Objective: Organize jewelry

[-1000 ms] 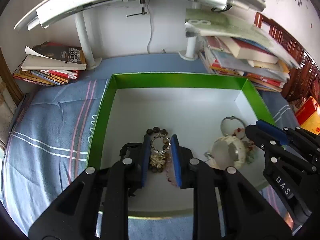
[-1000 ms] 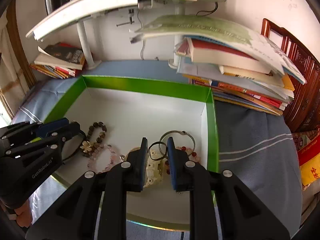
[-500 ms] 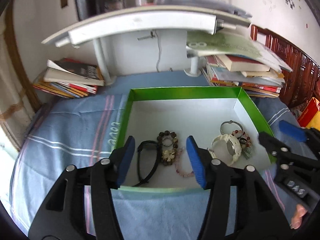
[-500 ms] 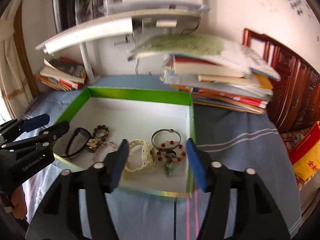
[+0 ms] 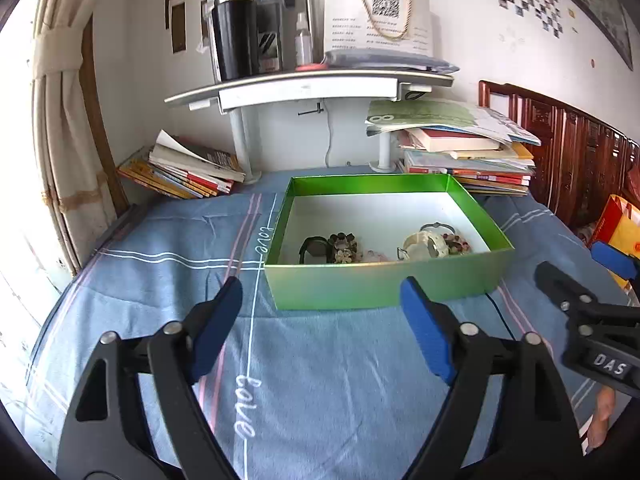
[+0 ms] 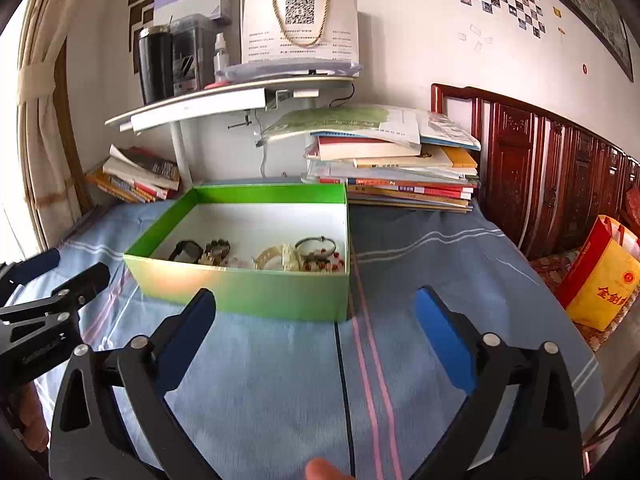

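we hold the left gripper (image 5: 322,312) with its blue pads spread wide and nothing between them, and the right gripper (image 6: 316,320) the same way, jaws gaping and empty. both hover above the blue striped cloth (image 5: 160,264), short of the box, which suggests that neither is working on anything at this instant. past the tips of the left fingers sits the green box (image 5: 384,284), its near wall facing us; in the right view the same box lies ahead and a little to the left of the fingers.

all the jewelry we can see lies inside, along the near wall. beyond the left fingertips there is a black band (image 5: 314,249), then a dark beaded bracelet (image 5: 343,243), a pale pink strand (image 5: 376,256) that is half hidden by the wall, a cream bracelet (image 5: 424,245), a metal bangle (image 6: 316,242) and red beads (image 6: 330,262) at the far right end. they rest close together, some touching, because the box is the collecting place. no piece is visible on the cloth around the fingers, so we judge the sorting close to finished or done.

further out, book stacks (image 5: 464,160) flank the box, under a white shelf (image 5: 304,88) that carries a black tumbler (image 5: 234,36).
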Available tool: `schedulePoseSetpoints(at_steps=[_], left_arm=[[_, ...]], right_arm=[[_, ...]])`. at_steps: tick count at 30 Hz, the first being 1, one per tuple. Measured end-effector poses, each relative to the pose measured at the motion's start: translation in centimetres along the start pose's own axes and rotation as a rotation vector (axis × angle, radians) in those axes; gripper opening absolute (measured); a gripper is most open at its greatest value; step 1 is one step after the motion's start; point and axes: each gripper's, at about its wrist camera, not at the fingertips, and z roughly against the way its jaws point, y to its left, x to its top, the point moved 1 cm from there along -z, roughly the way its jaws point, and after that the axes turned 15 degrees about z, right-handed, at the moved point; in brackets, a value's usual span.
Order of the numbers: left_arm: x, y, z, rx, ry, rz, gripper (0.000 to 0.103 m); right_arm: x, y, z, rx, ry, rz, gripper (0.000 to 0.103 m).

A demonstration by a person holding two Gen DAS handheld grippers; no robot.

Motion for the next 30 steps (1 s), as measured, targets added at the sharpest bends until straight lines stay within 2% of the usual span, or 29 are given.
schedulePoseSetpoints(at_steps=[7,30], left_arm=[[-0.2,0.2,1.8,0.008,-0.035,-0.003,0.090],[0.1,0.5,3.7,0.000,-0.074,0.011,0.098]], right_arm=[[0.3,1.0,1.4,-0.013,-0.031,0.017,0.099],[0.6,1.4,3.1,-0.038,-0.053,0.034,0.099]])
